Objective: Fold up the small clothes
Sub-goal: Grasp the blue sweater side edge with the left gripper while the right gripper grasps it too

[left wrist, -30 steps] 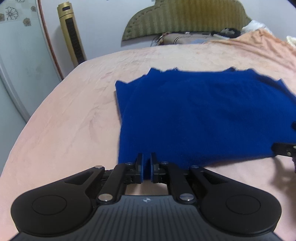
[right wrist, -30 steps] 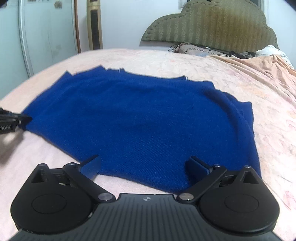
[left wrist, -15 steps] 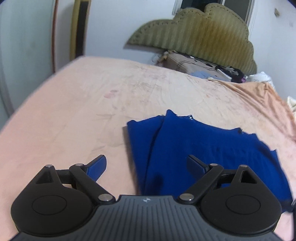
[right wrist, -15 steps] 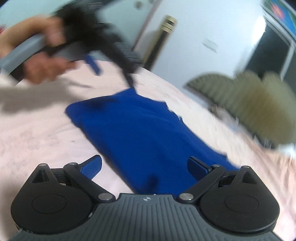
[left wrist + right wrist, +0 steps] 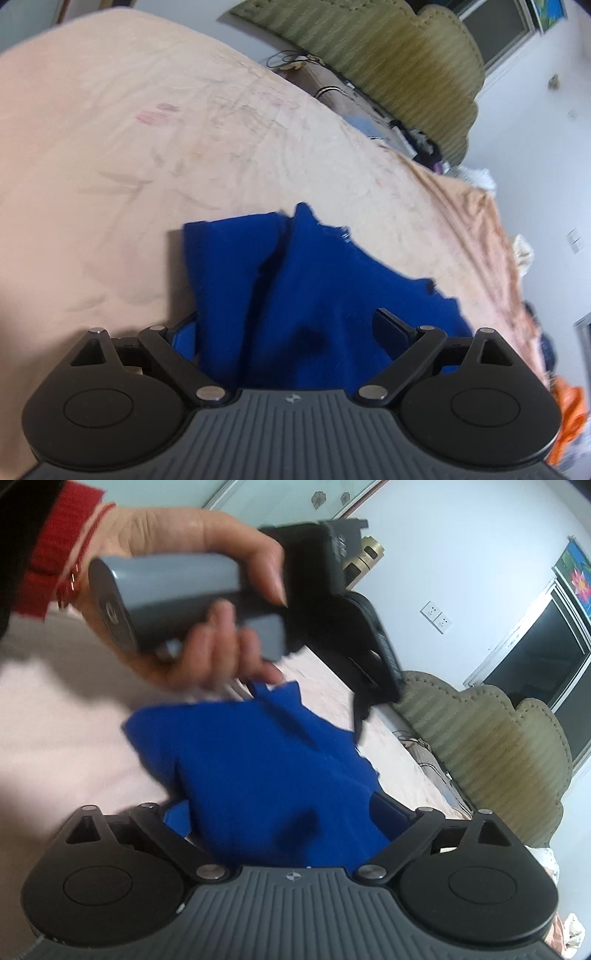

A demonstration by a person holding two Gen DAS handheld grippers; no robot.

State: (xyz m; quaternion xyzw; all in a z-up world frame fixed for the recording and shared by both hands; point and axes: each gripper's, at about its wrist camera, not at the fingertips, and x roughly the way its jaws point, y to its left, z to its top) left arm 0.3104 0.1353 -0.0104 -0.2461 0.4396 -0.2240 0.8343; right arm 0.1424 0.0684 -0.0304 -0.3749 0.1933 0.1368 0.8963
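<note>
A peach bed sheet [image 5: 184,147] fills both views, with a green headboard [image 5: 388,55] at its far end. On the sheet lies the folded blue garment [image 5: 314,295]. Over the garment's near edge, the left gripper [image 5: 284,328] is spread wide, empty; the right gripper [image 5: 280,812], jaws closing, pinches nothing

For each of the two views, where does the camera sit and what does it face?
Left wrist: sits on the left gripper, facing down over the blue garment across the bed to the headboard; open fingers show.
Right wrist: sits on the right gripper, jaws closing, facing the garment; the person's left hand with red sleeve shows.
Shared: garment, bed, headboard.
</note>
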